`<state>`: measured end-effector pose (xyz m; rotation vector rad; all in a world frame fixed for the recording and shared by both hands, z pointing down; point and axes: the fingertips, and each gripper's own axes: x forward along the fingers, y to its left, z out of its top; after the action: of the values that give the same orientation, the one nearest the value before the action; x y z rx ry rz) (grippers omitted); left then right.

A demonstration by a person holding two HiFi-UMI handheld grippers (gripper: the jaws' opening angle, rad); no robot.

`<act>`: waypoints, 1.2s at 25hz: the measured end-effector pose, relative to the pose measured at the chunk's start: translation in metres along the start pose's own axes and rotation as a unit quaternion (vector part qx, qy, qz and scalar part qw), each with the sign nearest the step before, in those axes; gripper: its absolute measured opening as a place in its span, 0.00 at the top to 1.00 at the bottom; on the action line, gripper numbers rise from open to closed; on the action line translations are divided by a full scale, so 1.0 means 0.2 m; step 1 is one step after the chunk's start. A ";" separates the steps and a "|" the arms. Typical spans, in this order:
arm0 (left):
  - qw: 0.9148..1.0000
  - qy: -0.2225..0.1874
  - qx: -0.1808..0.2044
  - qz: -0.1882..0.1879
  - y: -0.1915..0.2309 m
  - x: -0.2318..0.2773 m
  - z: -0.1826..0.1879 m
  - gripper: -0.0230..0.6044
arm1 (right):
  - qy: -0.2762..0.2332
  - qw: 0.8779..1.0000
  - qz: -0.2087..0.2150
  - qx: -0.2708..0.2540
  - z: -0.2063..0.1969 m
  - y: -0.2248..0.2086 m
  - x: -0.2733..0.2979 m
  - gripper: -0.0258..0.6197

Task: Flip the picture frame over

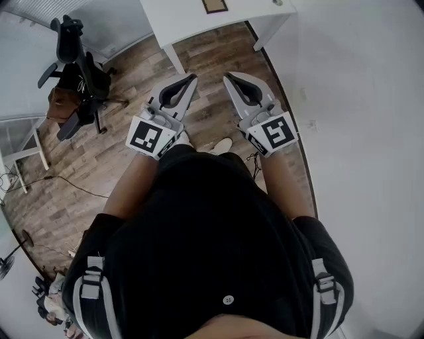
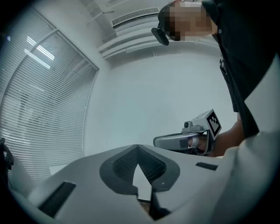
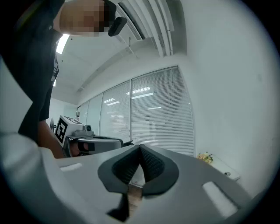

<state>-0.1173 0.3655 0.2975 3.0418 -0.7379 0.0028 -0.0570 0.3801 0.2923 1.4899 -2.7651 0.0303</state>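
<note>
Tongs status: L gripper (image 1: pixel 193 78) jaws shut tip to tip, nothing betw. them; R gripper (image 1: pixel 227 76) likewise shut, empty. Both held level, side by side above wood floor (image 1: pixel 132 159). L marker cube (image 1: pixel 152 137) and R marker cube (image 1: pixel 271 132) carry b/w square patterns. Picture frame (image 1: pixel 214 6) lies on white table (image 1: pixel 185 23), well ahead of both tips, apart from them.
</note>
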 end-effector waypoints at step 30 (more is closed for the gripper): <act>1.000 0.008 -0.013 -0.015 0.17 -0.03 -0.05 0.96 | 0.033 0.998 -0.058 0.022 -0.10 -0.06 0.12 0.63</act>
<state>-0.1379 0.3379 0.3073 3.0241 -0.6843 0.0172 -0.0599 0.3541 0.3123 1.6255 -2.6389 0.1399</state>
